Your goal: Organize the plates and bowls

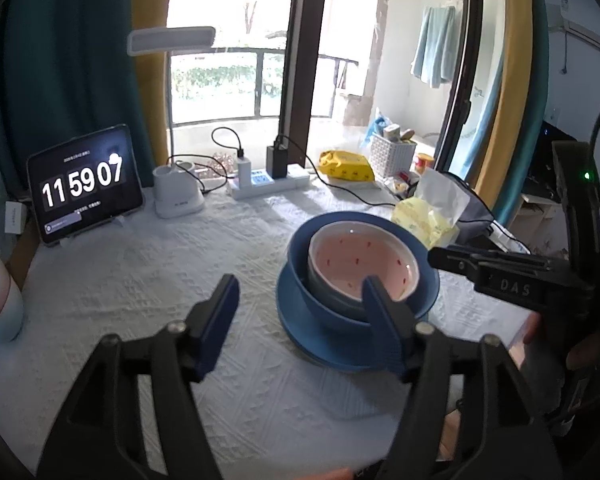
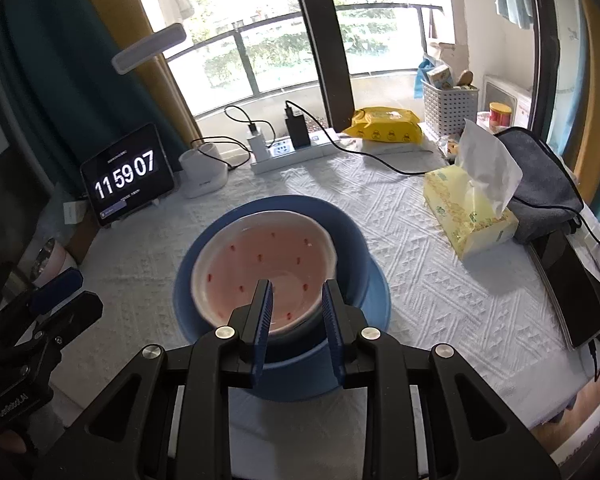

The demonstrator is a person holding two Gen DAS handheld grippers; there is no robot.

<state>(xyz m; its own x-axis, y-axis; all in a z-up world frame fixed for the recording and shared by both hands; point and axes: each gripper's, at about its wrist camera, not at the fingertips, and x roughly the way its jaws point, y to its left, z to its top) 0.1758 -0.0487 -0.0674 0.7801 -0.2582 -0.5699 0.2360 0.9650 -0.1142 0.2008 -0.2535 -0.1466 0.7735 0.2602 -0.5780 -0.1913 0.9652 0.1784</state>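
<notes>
The pink bowl (image 2: 260, 268) is being nested in the blue bowl (image 2: 348, 240). The right gripper (image 2: 298, 300), part-open, is being held over it, empty. The left gripper (image 1: 300, 308) is being held wide beside it, empty.

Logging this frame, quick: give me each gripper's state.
Left gripper: open, holding nothing.
Right gripper: open, fingers straddling the pink bowl's near rim, not clamped.

Daylit window (image 1: 224, 80) with teal curtain (image 1: 60, 60) behind white-clothed table (image 1: 140, 280)

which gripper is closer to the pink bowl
Right. The right gripper is open directly over the pink bowl, fingers above its near rim. The left gripper is open, off to the bowl's left.
</notes>
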